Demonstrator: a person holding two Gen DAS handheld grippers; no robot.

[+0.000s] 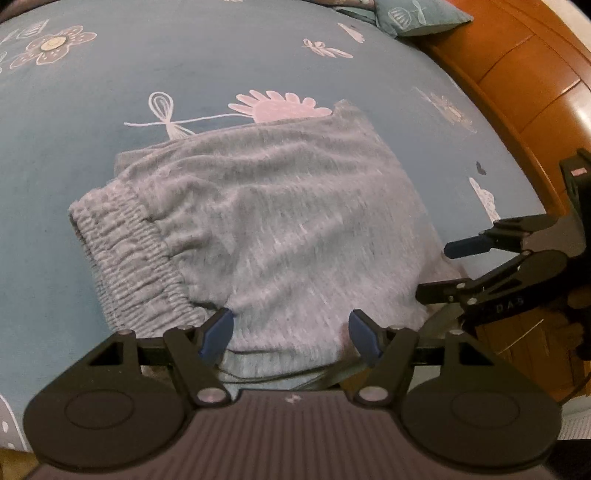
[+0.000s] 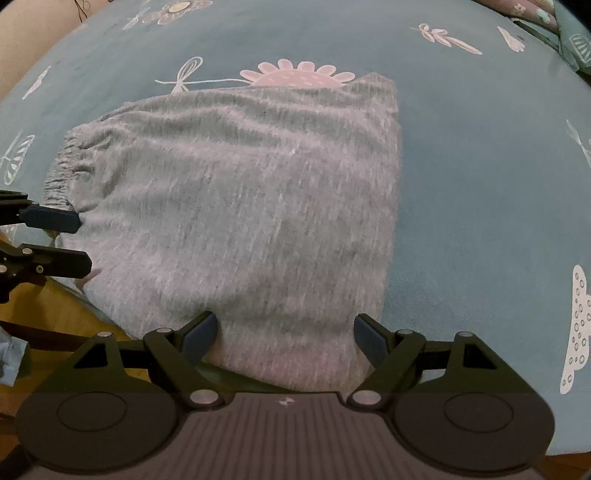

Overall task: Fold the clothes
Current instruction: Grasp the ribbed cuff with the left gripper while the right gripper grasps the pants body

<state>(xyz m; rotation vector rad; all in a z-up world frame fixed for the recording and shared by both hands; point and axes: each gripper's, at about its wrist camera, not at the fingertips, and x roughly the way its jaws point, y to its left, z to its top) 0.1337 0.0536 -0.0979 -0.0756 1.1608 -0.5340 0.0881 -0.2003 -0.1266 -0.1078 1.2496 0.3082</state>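
A grey knit garment (image 1: 280,221) lies folded into a rough square on the blue flowered bedsheet (image 1: 184,74), its elastic waistband (image 1: 125,258) at the left. My left gripper (image 1: 291,332) stands open over the garment's near edge, with cloth lying between the blue pads (image 1: 218,332) but not pinched. It also shows at the left edge of the right wrist view as the left gripper (image 2: 74,242). My right gripper (image 2: 286,328) is open over the near right part of the garment (image 2: 240,203), and appears from the side as the right gripper (image 1: 439,269).
A wooden bed frame (image 1: 517,92) curves along the right. A teal patterned pillow (image 1: 417,18) lies at the far corner. The bed's near edge drops to a wooden floor (image 2: 55,321) at lower left. Bare sheet (image 2: 480,184) spreads right of the garment.
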